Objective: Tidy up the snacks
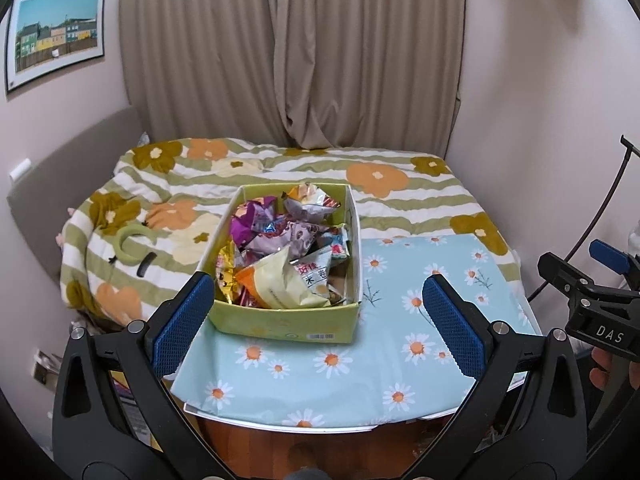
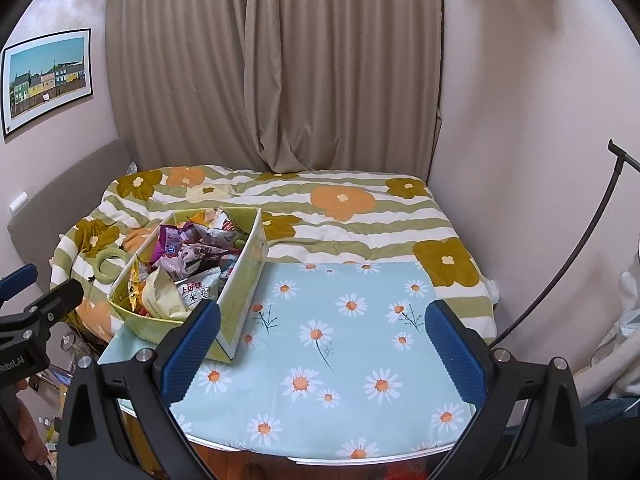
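Observation:
A yellow-green cardboard box (image 1: 280, 322) stands on the daisy-print table top (image 1: 400, 360). It is filled with several snack packets (image 1: 288, 248) in purple, silver, gold and pale yellow. My left gripper (image 1: 320, 324) is open and empty, held just in front of the box. The box also shows in the right wrist view (image 2: 240, 300), at the table's left side, with packets (image 2: 188, 264) piled inside. My right gripper (image 2: 324, 352) is open and empty over the bare daisy cloth (image 2: 360, 340), to the right of the box. It also shows at the right edge of the left wrist view (image 1: 600, 280).
A bed with a flowered striped quilt (image 1: 280, 164) lies right behind the table. Curtains (image 1: 300, 48) hang at the back. A wall stands close on the right, with a thin black stand (image 2: 592, 240). A green ring (image 1: 128, 244) lies on the quilt at left.

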